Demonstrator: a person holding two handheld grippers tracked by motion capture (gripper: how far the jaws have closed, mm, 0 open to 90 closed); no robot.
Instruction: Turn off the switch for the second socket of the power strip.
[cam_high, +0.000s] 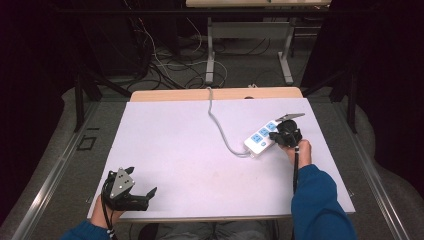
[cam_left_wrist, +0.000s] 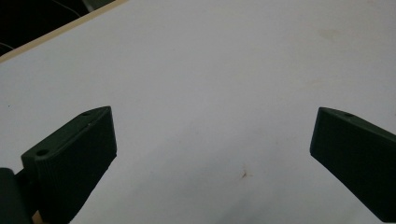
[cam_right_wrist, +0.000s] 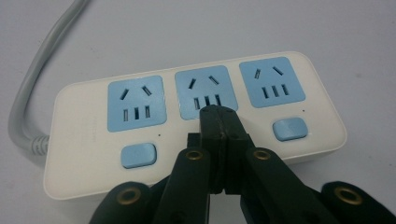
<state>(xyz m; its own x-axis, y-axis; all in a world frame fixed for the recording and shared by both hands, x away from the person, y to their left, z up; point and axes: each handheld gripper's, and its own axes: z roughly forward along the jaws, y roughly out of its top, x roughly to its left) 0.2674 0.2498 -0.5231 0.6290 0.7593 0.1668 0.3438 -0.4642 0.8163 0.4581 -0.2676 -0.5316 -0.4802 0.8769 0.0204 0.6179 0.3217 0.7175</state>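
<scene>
My right tongs (cam_right_wrist: 218, 122) are pressed fully together with nothing between them, their tip resting over the middle switch of the power strip (cam_right_wrist: 187, 121); my left tongs (cam_left_wrist: 212, 154) stand wide open and hold nothing, above the bare white surface (cam_high: 175, 145); the strip lies at the right side of this surface, its grey cable (cam_high: 220, 125) running to the far edge; I judge it light, stiff and smooth, so it may slide under a push; best hold is across its narrow sides.
</scene>
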